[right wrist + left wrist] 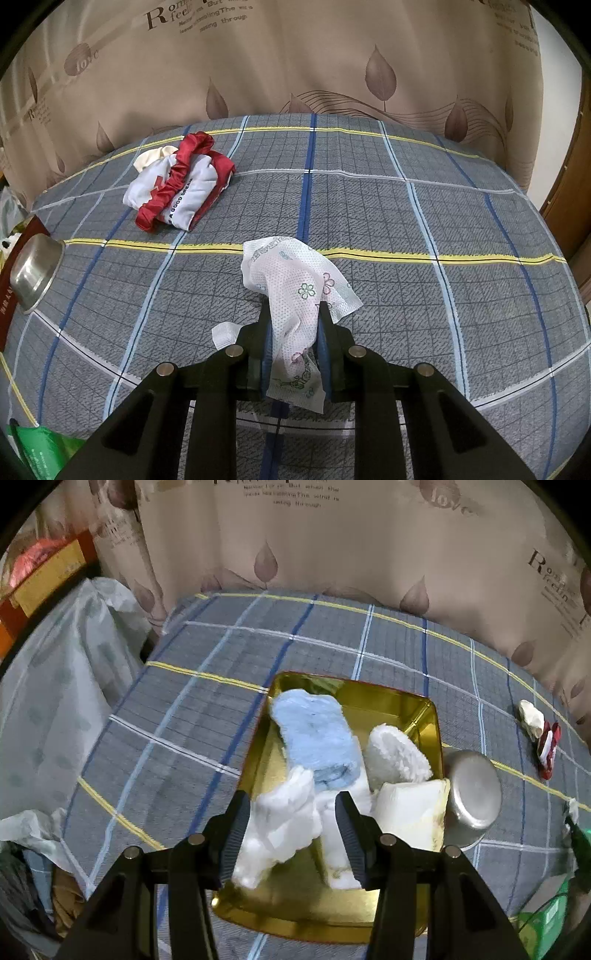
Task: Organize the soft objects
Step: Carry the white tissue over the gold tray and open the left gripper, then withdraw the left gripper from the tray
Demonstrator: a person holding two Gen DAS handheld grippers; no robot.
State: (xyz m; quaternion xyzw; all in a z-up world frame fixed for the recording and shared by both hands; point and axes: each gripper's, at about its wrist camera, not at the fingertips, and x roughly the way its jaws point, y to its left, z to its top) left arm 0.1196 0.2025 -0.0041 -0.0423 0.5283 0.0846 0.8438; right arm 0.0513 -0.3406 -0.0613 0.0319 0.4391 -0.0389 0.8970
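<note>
The left gripper (pixel 293 834) hangs over the near end of a gold tin tray (pixel 402 701) that sits on a grey plaid bedcover (pixel 184 720). Its jaws stand wide apart, and a crumpled white fluffy cloth (pixel 280 827) lies between them, pressed against the left finger (pixel 236 834) while the right finger sits just clear of it; whether the cloth is gripped or only resting in the tray cannot be told. At 12 o'clock from this claw a rolled pale blue towel (pixel 317 738) lies lengthwise in the tray, at 1 o'clock a white fleecy bundle (pixel 395 757) leans beside it, and at 2 o'clock a cream pad (pixel 410 812) is tucked against the tray's right wall. Just outside that wall, at 3 o'clock, a steel bowl (pixel 472 790) lies tipped on its side.

The right gripper (pixel 293 332) is closed on a thin white floral cloth (pixel 295 291), its jaws nearly together with the fabric pinched between them. The cloth billows forward toward 12 o'clock over a yellow stripe of the bedcover, and its tail hangs back behind the fingers. At 10 o'clock, well apart from this claw, a red-and-white printed bundle (pixel 177 184) lies on the cover. A leaf-patterned curtain (pixel 295 66) hangs behind the bed.
</note>
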